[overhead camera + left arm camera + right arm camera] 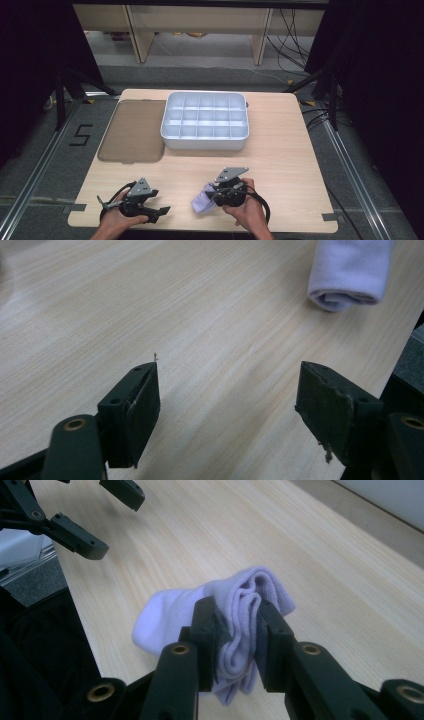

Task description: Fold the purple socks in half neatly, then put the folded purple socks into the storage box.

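A folded pale lilac sock [201, 205] [162, 617] is pinched in my right gripper [215, 195] [237, 612], which is shut on its bunched middle near the table's front edge. The sock's loose end hangs out to the left of the jaws. My left gripper [158, 214] [227, 385] stands open to the left of it, low over bare wood, with nothing between its fingers. The sock [347, 272] lies beyond those jaws at the upper right in the left gripper view. The open left gripper [115, 524] also appears at the upper left of the right gripper view.
A white tray [205, 143] divided into several small compartments stands at the back middle of the table. A brown translucent lid [132, 131] lies flat to its left. The table's front edge runs just below both hands.
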{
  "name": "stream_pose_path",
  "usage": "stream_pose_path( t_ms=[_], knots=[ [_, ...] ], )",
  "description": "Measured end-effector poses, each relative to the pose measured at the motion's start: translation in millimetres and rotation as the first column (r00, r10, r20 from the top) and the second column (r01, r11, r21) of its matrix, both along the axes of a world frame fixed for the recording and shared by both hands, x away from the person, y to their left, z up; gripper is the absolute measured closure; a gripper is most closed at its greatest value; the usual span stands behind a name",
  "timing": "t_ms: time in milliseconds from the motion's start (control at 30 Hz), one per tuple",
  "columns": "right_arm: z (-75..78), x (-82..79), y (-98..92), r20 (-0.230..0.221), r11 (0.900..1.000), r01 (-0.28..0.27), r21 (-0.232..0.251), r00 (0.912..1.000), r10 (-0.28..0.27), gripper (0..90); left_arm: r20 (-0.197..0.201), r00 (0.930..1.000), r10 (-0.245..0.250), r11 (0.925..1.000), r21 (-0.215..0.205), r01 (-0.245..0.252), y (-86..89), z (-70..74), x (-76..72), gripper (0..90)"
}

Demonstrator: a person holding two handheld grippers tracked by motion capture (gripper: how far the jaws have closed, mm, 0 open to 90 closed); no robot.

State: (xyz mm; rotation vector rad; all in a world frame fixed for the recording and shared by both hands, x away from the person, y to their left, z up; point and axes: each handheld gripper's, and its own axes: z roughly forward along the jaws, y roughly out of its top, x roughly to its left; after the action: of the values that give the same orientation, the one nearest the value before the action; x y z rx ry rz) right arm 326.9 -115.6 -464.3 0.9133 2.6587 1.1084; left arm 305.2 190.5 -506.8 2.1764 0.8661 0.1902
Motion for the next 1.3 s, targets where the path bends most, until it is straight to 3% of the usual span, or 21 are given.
stream_pose_path(
  t_ms=[33,100,133,167,200,233,300,433,533,567,600,667,733,767,833,1067,1100,1167,1300],
  knots=[
    [0.0,0.3,-0.2,0.002,1.0,-0.005,0.0,1.0,0.005,73.7,0.02,0.9998,-0.007,0.9998,0.019,0.006,-0.2,0.6,-0.2,24.8],
    [-1.0,0.3,0.0,0.004,1.0,0.009,0.01,1.0,-0.009,73.7,0.023,0.9997,0.001,0.9999,0.013,-0.001,-1.3,0.8,-1.2,24.4],
    [0.1,1.2,-1.9,0.014,1.0,0.002,-0.008,0.9999,-0.002,73.7,0.034,0.9994,-0.005,0.9995,0.032,0.003,0.1,1.3,0.1,24.3],
    [0.6,0.8,-1.9,-0.001,1.0,0.005,-0.006,1.0,-0.005,73.8,0.037,0.9993,-0.009,0.9994,0.034,0.008,1.0,1.8,0.9,23.9],
    [1.4,0.4,-2.1,-0.01,1.0,0.02,-0.007,0.9997,-0.021,73.7,0.023,0.9997,0.011,0.9998,0.015,-0.011,0.4,1.6,0.0,23.7],
    [0.6,1.0,-2.0,0.009,1.0,0.027,0.001,0.9996,-0.027,73.7,0.033,0.9995,-0.001,0.9997,0.026,0.001,1.7,2.7,1.0,23.7],
    [2.7,1.0,-3.2,-0.012,1.0,0.028,-0.011,0.9995,-0.028,73.7,0.034,0.9994,0.01,0.9996,0.025,-0.011,2.5,2.8,1.7,23.6],
    [4.7,2.5,-5.2,0.006,1.0,0.02,-0.01,0.9998,-0.02,73.7,0.035,0.999,0.027,0.9995,0.015,-0.027,3.6,3.1,1.5,23.6],
    [6.0,3.2,-5.4,0.006,0.999,0.031,-0.016,0.9995,-0.03,73.7,0.047,0.9987,0.017,0.9994,0.029,-0.018,4.9,3.6,3.2,23.6],
    [6.1,4.5,-5.6,0.03,1.0,0.018,-0.001,0.9994,-0.018,73.7,0.052,0.9986,0.013,0.9992,0.036,-0.015,5.2,3.5,3.6,23.6],
    [8.8,3.5,-6.0,0.009,1.0,0.028,-0.012,0.9996,-0.028,73.6,0.052,0.9986,0.013,0.9992,0.036,-0.015,5.2,3.5,3.6,23.6],
    [10.3,4.9,-6.9,0.023,1.0,0.014,-0.015,0.9996,-0.014,73.6,0.05,0.9986,0.014,0.9994,0.031,-0.016,5.0,4.0,2.3,23.6],
    [14.5,5.9,-8.2,0.021,0.999,0.034,-0.02,0.9992,-0.034,73.6,0.053,0.9984,0.018,0.9989,0.043,-0.02,5.4,3.6,2.1,23.5],
    [15.9,7.3,-8.7,0.03,0.999,0.037,-0.021,0.9989,-0.036,73.6,0.044,0.9987,0.024,0.9993,0.028,-0.026,4.8,3.0,1.0,23.5],
    [16.7,10.2,-9.1,0.046,0.999,0.037,-0.016,0.9983,-0.036,73.7,0.058,0.9983,0.007,0.9991,0.041,-0.009,6.7,3.3,1.9,23.5],
    [23.9,14.0,-9.5,0.025,0.999,0.037,-0.033,0.999,-0.036,73.7,0.048,0.9987,0.02,0.9993,0.029,-0.022,7.2,3.1,2.2,23.6],
    [23.9,15.4,-9.5,0.043,0.999,0.021,-0.039,0.9989,-0.02,73.6,0.055,0.9984,0.01,0.9993,0.037,-0.012,8.0,3.6,2.9,23.6],
    [25.3,15.8,-9.5,0.032,0.998,0.046,-0.04,0.9985,-0.045,73.6,0.063,0.9979,0.012,0.999,0.042,-0.015,8.5,3.6,3.5,23.6],
    [25.7,19.2,-11.4,0.049,0.999,0.034,-0.041,0.9983,-0.032,73.6,0.061,0.9981,0.014,0.9993,0.034,-0.016,8.5,3.4,3.3,23.6]
  ],
)
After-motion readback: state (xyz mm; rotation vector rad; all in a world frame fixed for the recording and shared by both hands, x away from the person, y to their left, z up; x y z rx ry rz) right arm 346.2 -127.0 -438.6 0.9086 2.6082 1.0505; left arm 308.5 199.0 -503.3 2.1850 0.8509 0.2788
